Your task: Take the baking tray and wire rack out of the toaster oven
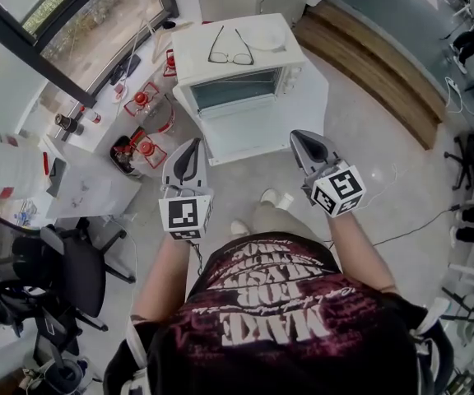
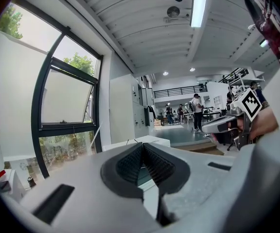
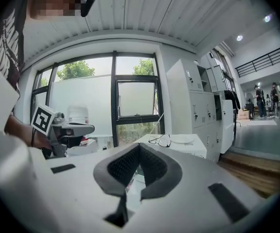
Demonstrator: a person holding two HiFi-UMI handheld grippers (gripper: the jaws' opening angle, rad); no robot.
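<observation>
A white toaster oven (image 1: 241, 89) stands on a white bench (image 1: 262, 142), set back so that a bare strip runs along the bench's near edge. Its glass front faces the person. A pair of black-rimmed eyeglasses (image 1: 230, 54) and a shallow white dish (image 3: 183, 139) lie on its flat top. The tray and rack cannot be made out through the glass. Off the bench's left edge, red-capped containers (image 1: 142, 99) crowd the floor by the window, and a black mesh office chair (image 1: 48, 270) stands nearer the person. A wooden step (image 1: 369, 56) runs off to the right. The left gripper (image 1: 191, 148) and right gripper (image 1: 301, 141) hover side by side just short of the near edge, both pointing at the oven and touching nothing. Each pair of ribbed dark rubber fingers (image 2: 130, 166) is clenched tip to tip (nothing between them).
</observation>
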